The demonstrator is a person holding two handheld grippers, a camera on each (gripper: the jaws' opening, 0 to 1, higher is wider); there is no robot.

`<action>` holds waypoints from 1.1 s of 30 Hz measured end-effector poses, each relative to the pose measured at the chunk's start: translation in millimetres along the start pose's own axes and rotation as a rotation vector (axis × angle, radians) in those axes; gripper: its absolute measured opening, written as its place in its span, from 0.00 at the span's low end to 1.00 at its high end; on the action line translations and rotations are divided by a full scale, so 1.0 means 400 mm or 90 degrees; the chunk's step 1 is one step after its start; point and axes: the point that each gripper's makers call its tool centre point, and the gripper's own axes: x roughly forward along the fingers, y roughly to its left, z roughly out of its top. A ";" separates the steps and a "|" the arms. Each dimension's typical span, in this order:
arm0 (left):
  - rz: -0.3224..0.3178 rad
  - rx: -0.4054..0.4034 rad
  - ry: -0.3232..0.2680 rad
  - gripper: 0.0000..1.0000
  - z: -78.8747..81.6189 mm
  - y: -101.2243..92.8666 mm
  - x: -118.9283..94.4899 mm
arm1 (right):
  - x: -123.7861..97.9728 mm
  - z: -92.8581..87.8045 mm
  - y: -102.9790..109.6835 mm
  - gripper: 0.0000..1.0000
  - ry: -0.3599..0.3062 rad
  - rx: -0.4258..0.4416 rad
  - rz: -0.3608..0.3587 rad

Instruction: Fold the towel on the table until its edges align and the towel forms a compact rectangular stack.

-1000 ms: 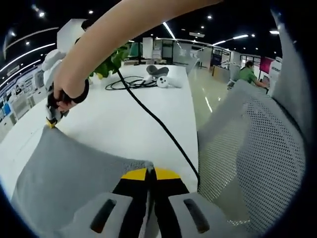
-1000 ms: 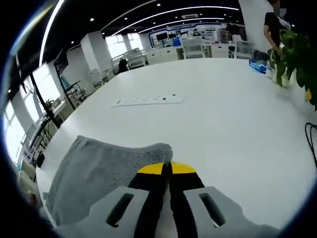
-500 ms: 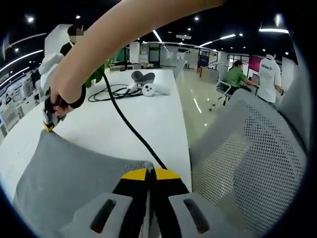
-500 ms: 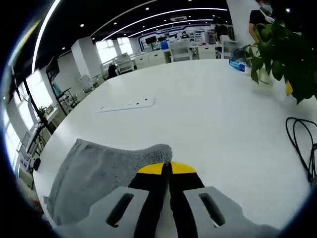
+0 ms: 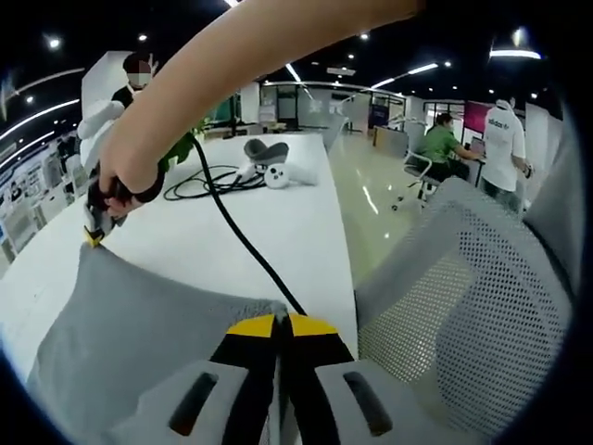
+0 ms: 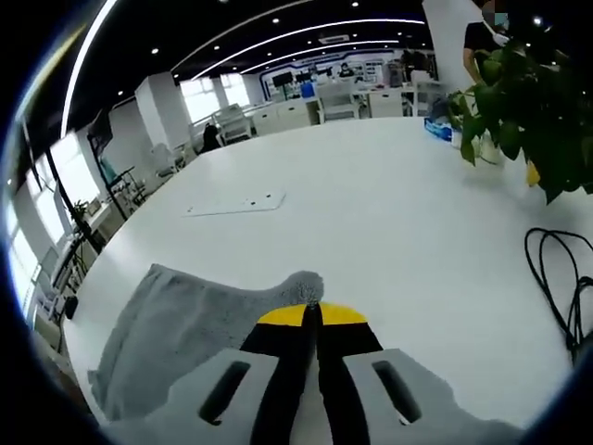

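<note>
Grey terry towel (image 5: 139, 324) lies on white table (image 6: 389, 213), a corner pinched in each: left gripper (image 5: 281, 326), right gripper (image 6: 310, 315) both clamped. Fold looks barely begun; compact stack pending.

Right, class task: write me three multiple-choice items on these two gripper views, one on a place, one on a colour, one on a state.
1. Where does the plant stand?
A. on the floor
B. on the table
C. on a chair

2. What colour is the towel?
A. grey
B. blue
C. red

3. How are the left gripper and right gripper?
A. both open
B. one open
C. both shut on the towel

Answers: 1 B, its pot sits on the white tabletop. 2 A, the cloth is plain grey in both views. 3 C, each gripper's fingers meet with towel edge pinched between them.
</note>
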 end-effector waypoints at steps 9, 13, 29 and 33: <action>0.043 -0.026 -0.026 0.03 0.015 0.023 -0.065 | -0.020 0.046 0.065 0.01 -0.015 -0.012 0.016; 0.048 -0.057 -0.036 0.03 0.002 0.027 -0.095 | -0.032 0.060 0.093 0.01 -0.021 -0.016 0.021; 0.113 -0.150 -0.065 0.03 -0.058 0.082 -0.275 | -0.035 0.111 0.237 0.01 -0.052 -0.009 0.053; 0.123 -0.154 -0.072 0.03 -0.063 0.085 -0.311 | -0.020 0.125 0.275 0.01 -0.055 -0.015 0.067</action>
